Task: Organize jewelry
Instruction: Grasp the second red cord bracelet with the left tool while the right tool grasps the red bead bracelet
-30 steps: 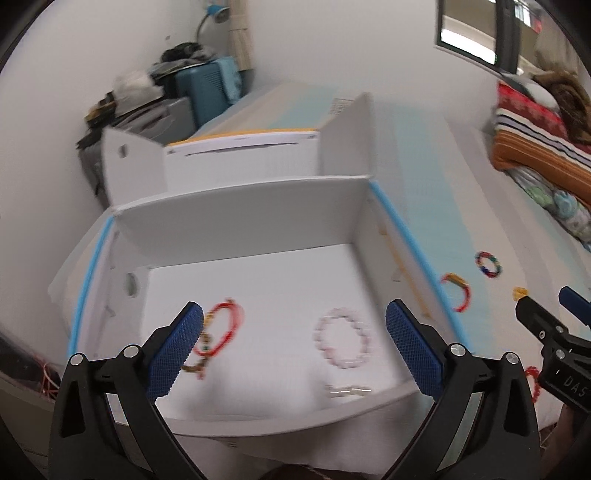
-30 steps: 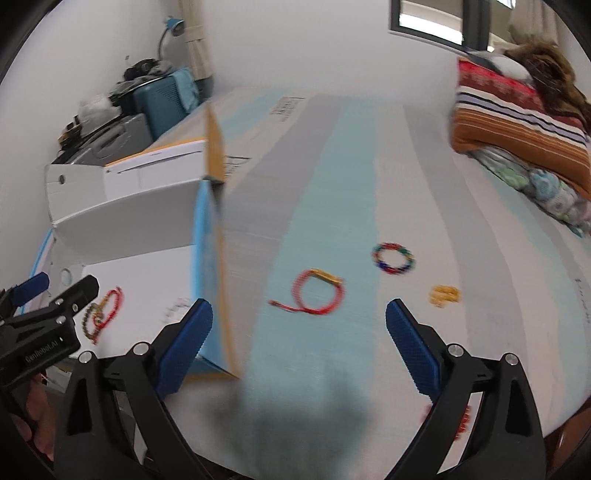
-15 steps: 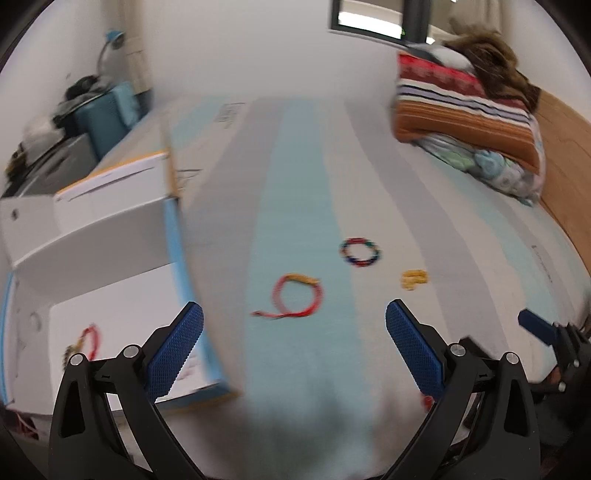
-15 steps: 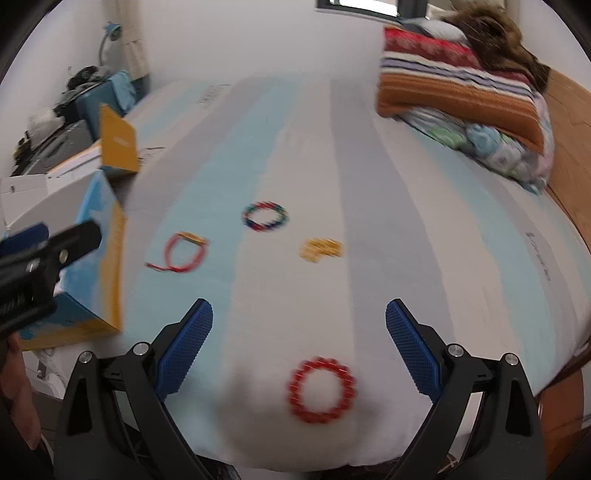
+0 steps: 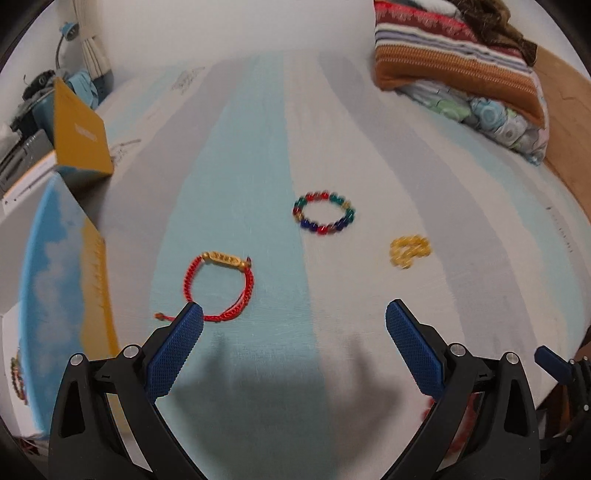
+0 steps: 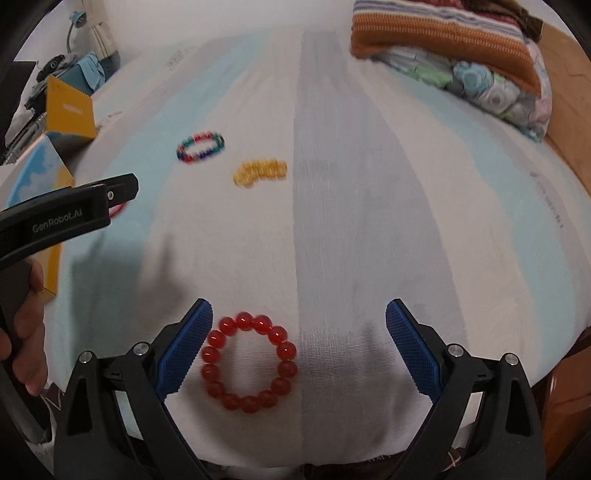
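Note:
On the striped bed sheet lie a red cord bracelet with a gold bar (image 5: pixel 221 286), a multicolour bead bracelet (image 5: pixel 324 213) and a small yellow bead bracelet (image 5: pixel 409 251). My left gripper (image 5: pixel 294 332) is open and empty above the sheet, its left fingertip right next to the red cord bracelet. My right gripper (image 6: pixel 299 330) is open and empty. A red bead bracelet (image 6: pixel 249 362) lies between its fingers, close to the left one. The multicolour bracelet (image 6: pixel 201 147) and the yellow one (image 6: pixel 260 172) also show in the right wrist view.
An open cardboard box with a blue and yellow wall (image 5: pixel 62 280) stands at the left bed edge, with a bracelet just visible inside (image 5: pixel 16 373). Folded striped blankets (image 5: pixel 458 55) lie at the far right. Clutter and a lamp (image 5: pixel 66 29) stand at the back left.
Both grippers have swung right, away from the box and out over the bed. The left now hangs by the red cord bracelet; the right has dropped closer to the red bead bracelet.

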Demonstrator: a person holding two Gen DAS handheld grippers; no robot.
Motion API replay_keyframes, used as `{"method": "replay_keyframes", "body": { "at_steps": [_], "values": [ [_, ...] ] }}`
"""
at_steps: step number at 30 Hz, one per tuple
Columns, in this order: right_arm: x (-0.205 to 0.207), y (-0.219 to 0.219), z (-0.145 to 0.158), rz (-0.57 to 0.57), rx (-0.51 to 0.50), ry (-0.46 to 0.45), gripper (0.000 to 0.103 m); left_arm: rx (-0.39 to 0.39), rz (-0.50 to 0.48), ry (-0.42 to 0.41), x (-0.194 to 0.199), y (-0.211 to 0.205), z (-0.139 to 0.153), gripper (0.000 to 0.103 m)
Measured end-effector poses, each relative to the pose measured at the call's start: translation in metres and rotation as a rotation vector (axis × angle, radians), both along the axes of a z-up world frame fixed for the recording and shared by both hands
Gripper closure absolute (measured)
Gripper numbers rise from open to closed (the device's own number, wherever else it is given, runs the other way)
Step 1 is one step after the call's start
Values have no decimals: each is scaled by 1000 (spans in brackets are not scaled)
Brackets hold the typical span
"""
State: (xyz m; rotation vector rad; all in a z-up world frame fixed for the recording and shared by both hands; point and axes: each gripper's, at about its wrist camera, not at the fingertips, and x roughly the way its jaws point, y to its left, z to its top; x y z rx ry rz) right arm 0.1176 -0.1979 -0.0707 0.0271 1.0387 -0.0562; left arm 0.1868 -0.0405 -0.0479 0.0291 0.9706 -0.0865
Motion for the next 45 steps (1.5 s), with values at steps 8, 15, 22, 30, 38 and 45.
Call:
{"method": "replay_keyframes", "body": {
  "at_steps": [8, 15, 22, 30, 38, 45],
  "values": [
    [7, 1, -35, 24, -12, 66, 17, 18, 54, 54, 27, 21, -41, 6],
    [3, 5, -37, 43, 3, 65, 31, 32, 67, 65, 37, 28, -52, 6],
    [-3, 11, -41, 64, -38, 75, 39, 33, 58, 81, 36, 24, -52, 15],
    [-6, 16, -42, 71, -52, 67, 73, 34, 19, 103, 28, 19, -48, 64],
    [-6, 15, -38, 43, -55, 32, 90, 19, -30, 100, 22, 15, -44, 97],
    [-5, 16, -36, 38, -47, 21, 90, 8, -37, 94, 21, 16, -41, 97]
  ]
}}
